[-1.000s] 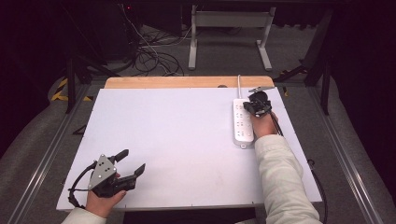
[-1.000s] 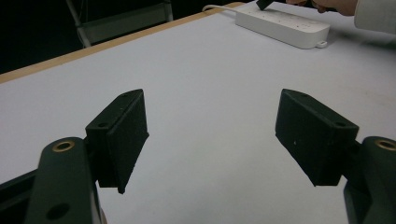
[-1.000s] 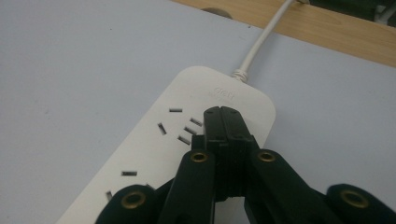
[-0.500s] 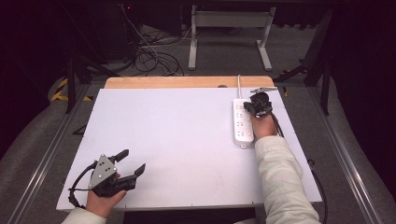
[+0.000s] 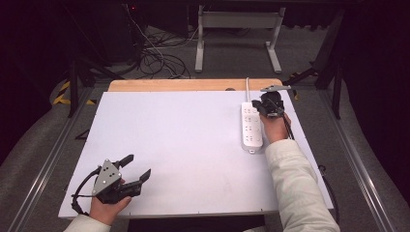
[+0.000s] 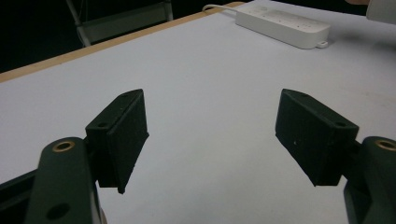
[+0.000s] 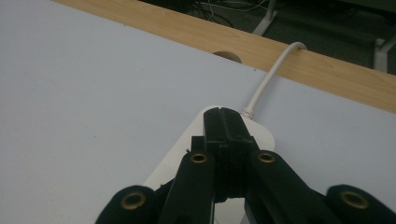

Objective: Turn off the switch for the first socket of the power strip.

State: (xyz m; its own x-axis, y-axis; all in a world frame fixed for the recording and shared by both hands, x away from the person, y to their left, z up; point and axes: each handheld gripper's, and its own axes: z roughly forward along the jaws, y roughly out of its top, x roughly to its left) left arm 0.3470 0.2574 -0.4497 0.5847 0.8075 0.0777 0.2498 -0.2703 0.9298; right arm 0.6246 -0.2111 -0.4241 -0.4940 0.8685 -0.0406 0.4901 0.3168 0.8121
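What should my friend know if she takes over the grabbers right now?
Right gripper: jaws shut with nothing between them, over the cord end of the white power strip.
Left gripper: jaws open, holding nothing, at the near left of the white board.
Power strip: lies flat near the right edge, cord running off the far side.
Done: nothing visibly plugged in.
Left: probably pressing its switch; I can't tell whether the jaws touch it.

A lab: bare white worktable, loose floor cables.
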